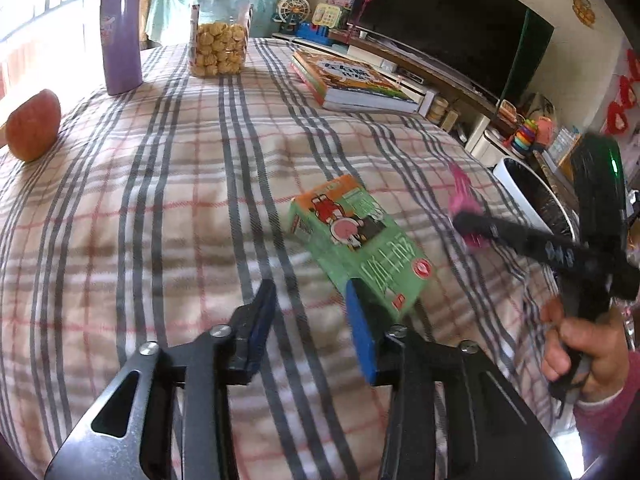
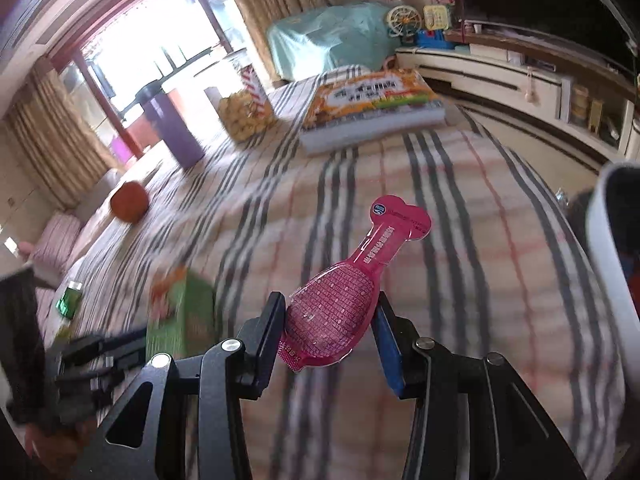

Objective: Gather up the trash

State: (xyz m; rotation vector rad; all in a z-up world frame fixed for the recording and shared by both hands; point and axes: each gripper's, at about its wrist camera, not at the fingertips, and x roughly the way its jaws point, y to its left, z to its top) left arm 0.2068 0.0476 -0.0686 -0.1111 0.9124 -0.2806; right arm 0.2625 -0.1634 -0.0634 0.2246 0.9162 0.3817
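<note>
A green drink carton [image 1: 360, 240] lies on the plaid tablecloth [image 1: 160, 208]. My left gripper [image 1: 312, 300] is open just in front of its near end, with the right finger touching the carton's corner. My right gripper [image 2: 330, 316] is shut on a pink plastic packet [image 2: 340, 304] and holds it above the cloth. In the left wrist view the right gripper [image 1: 468, 224] with the pink packet [image 1: 462, 192] is to the right of the carton. The carton [image 2: 184, 316] shows blurred at lower left in the right wrist view, by the left gripper [image 2: 104, 352].
A white bin [image 1: 532, 196] with a black liner stands off the table's right edge, also in the right wrist view [image 2: 612, 280]. On the table are an apple [image 1: 34, 126], a purple tumbler [image 1: 120, 32], a jar of snacks [image 1: 218, 32] and stacked books [image 1: 352, 84].
</note>
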